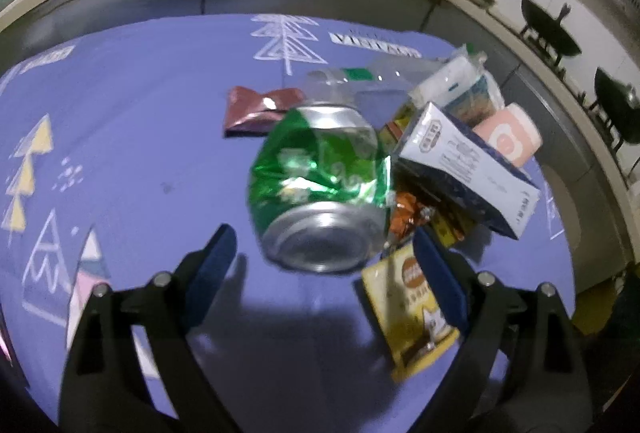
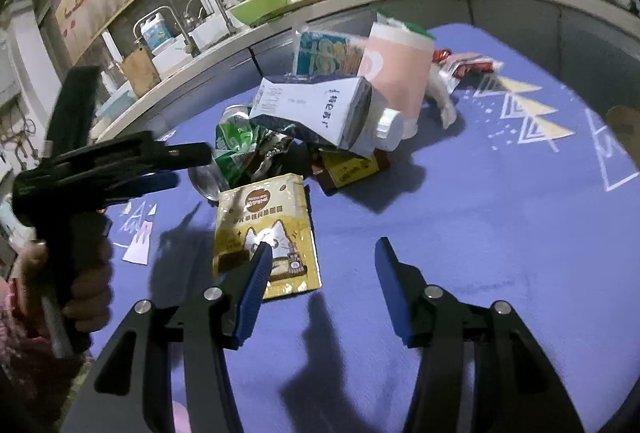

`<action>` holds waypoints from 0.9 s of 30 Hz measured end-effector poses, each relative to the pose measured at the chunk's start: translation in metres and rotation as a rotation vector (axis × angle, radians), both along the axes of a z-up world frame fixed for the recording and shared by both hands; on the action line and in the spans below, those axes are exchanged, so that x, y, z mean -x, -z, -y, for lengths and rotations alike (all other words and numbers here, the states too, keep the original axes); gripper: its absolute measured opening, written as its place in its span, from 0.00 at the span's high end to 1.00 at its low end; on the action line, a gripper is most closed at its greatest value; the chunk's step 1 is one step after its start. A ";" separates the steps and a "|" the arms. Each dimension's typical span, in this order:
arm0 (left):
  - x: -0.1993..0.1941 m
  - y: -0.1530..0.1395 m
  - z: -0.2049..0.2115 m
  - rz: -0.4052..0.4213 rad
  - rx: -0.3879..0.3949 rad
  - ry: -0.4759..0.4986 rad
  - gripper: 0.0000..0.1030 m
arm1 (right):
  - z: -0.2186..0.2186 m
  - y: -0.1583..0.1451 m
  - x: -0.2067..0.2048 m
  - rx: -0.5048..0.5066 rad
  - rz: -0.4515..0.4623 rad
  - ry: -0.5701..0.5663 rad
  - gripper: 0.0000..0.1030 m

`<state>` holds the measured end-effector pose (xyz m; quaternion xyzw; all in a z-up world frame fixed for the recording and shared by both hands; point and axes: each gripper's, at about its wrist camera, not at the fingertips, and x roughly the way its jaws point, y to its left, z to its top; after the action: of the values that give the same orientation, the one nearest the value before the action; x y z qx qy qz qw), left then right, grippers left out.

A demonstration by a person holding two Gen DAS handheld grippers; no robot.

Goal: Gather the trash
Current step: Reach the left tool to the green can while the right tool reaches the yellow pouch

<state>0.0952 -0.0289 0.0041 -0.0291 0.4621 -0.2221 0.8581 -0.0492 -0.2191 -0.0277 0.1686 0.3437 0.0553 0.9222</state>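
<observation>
Trash lies heaped on a purple cloth (image 1: pixel 160 161) printed with white trees and triangles; the white lettering at its far edge is too blurred to read. Left wrist view, left to right: a maroon wrapper (image 1: pixel 256 111) lies flat; a dented green can (image 1: pixel 320 185) lies on its side, base toward the camera, its white label unreadable; a clear bottle (image 1: pixel 360 81) lies behind it; a white and navy carton (image 1: pixel 468 169) leans over small wrappers, print illegible; a pink cup (image 1: pixel 508 135) sits beyond. The left gripper (image 1: pixel 326 257) is spread wide, the can's base just ahead between its fingers. A yellow pouch (image 1: pixel 412 305) with a cat picture lies by the right finger. In the right wrist view the right gripper (image 2: pixel 322 253) gapes wide over the cloth, its left finger overlapping the pouch.
</observation>
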 end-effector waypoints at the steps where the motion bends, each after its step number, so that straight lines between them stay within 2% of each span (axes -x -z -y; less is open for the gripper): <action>1: -0.006 0.002 0.006 0.000 -0.013 -0.001 0.16 | 0.002 0.000 -0.002 -0.037 -0.002 -0.004 0.51; 3: -0.012 0.006 0.008 0.003 -0.034 -0.014 0.16 | 0.004 0.001 -0.012 -0.048 -0.014 -0.016 0.51; 5: -0.013 0.010 0.009 0.023 -0.045 -0.018 0.24 | 0.005 0.002 -0.020 -0.079 -0.024 -0.034 0.51; 7: -0.007 0.007 0.000 0.056 -0.017 -0.012 0.32 | 0.002 0.005 -0.030 -0.107 -0.054 -0.059 0.51; 10: 0.002 0.000 -0.014 0.086 -0.015 0.010 0.56 | -0.005 0.008 -0.035 -0.125 -0.094 -0.099 0.51; 12: 0.007 0.003 -0.032 0.048 0.011 0.014 0.56 | -0.012 0.010 -0.034 -0.118 -0.103 -0.124 0.51; 13: 0.008 0.009 -0.043 -0.001 0.029 0.011 0.56 | -0.015 0.012 -0.034 -0.109 -0.108 -0.135 0.51; 16: 0.009 0.014 -0.069 -0.107 0.155 0.004 0.56 | -0.018 0.013 -0.031 -0.088 -0.116 -0.158 0.51; 19: 0.003 0.002 -0.086 -0.095 0.215 -0.002 0.51 | -0.018 0.013 -0.029 -0.079 -0.112 -0.159 0.51; 21: -0.003 -0.006 -0.088 -0.063 0.229 0.013 0.41 | -0.020 0.016 -0.030 -0.071 -0.113 -0.154 0.51; 24: -0.015 -0.010 -0.081 -0.062 0.201 0.044 0.40 | -0.023 0.014 -0.025 -0.054 -0.103 -0.145 0.51; 27: -0.016 -0.009 -0.078 -0.087 0.210 0.064 0.40 | -0.026 0.010 -0.027 -0.026 -0.087 -0.132 0.51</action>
<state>0.1108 0.0495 0.0127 -0.1138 0.4739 -0.2949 0.8219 -0.0222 -0.1931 -0.0375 0.1598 0.3929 0.1133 0.8985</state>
